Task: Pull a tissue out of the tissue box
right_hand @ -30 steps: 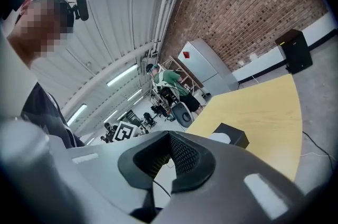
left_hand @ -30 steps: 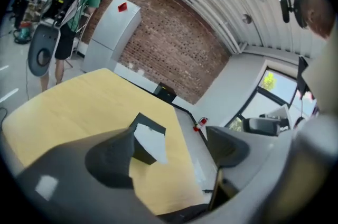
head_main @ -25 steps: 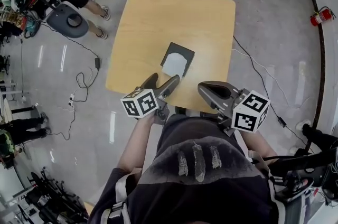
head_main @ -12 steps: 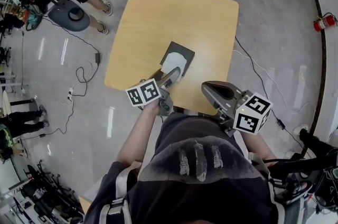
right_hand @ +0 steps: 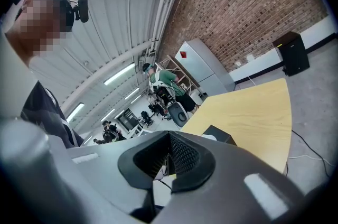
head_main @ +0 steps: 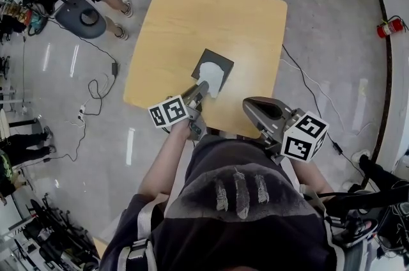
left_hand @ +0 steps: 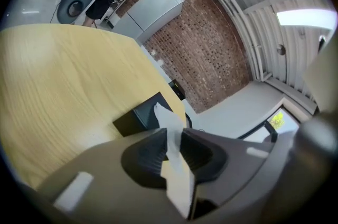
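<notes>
left claw: jaws of the left gripper (left_hand: 172, 139) have just been closing, now pinched on the thin white paper tissue (left_hand: 176, 170); tissue pokes out of the flat black tissue box (head_main: 221, 62) on the square light-wood table (head_main: 211, 14) | right claw: right gripper (right_hand: 169, 157) jaws together, nothing in them

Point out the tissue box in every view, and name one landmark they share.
Head view: the tissue box sits near the picture's centre, on the table's near half.
Left gripper view: tissue box left of centre, a white tissue rising from it.
Right gripper view: tissue box small and dark, right of centre, lower half.
Shared landmark: the light wooden table under it.
</notes>
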The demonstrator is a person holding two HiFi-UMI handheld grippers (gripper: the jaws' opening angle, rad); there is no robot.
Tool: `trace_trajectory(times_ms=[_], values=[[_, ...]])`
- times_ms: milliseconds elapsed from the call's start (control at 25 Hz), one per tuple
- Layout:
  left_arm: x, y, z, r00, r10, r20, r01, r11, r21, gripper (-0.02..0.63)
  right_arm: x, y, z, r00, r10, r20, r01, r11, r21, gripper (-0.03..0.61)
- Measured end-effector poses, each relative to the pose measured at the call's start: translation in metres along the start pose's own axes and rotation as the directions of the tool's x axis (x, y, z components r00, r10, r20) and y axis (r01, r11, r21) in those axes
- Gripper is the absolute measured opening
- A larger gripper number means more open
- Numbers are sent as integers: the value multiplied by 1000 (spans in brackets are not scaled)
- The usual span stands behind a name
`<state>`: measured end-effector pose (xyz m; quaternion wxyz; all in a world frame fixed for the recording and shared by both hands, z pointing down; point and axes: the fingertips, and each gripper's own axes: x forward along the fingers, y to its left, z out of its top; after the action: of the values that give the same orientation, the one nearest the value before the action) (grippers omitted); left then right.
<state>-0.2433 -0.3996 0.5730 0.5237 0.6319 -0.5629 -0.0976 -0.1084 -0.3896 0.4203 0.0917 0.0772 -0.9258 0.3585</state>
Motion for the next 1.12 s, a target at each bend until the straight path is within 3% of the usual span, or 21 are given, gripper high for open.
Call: trace_trajectory(times_ms=[160,1120], values=[[2,-3,-1,1000,-27,-4,27,1000,6,8,0,0,0,1000,2,-5,-2,1000,-8,-2],[-16,-24,13,996,-90,4,90,994,54,5,4,0,-1,1000,12,0,-12,1000,-2,-2]])
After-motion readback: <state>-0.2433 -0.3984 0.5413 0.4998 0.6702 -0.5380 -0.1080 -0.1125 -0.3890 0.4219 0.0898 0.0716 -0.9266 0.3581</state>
